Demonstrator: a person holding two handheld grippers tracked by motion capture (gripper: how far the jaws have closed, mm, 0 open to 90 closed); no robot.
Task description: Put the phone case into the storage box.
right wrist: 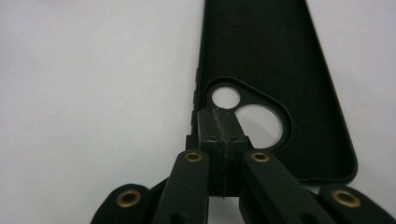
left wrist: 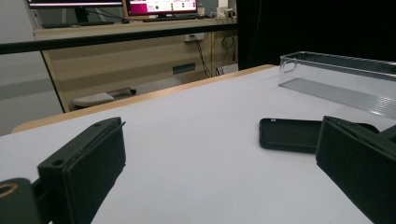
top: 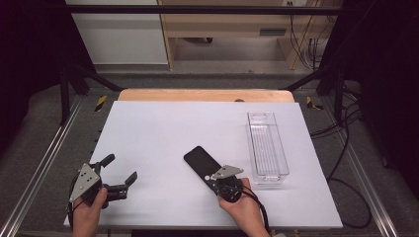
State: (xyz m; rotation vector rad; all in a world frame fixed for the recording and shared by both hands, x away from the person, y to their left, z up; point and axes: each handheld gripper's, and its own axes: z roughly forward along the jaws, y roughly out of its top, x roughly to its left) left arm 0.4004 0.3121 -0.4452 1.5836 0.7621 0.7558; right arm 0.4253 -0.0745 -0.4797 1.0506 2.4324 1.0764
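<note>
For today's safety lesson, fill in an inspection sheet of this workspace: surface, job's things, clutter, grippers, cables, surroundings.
Surface: white table, flat, wooden far edge.
Job's things: black phone case lying inside-up; clear plastic bin, empty, to its right.
Clutter: nothing seen.
Grippers: left gripper open, apart from the case; right gripper shut, jaws over the case's camera cutout.
Cables: black cables on the floor right of the table.
Surroundings: metal frame, wooden desk with monitors beyond.

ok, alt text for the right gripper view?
The right gripper has its two black jaws shut together over the camera-cutout end of a black phone case; whether they pinch its edge cannot be told. The case lies open side up on a white table, stretching away from the camera.
</note>
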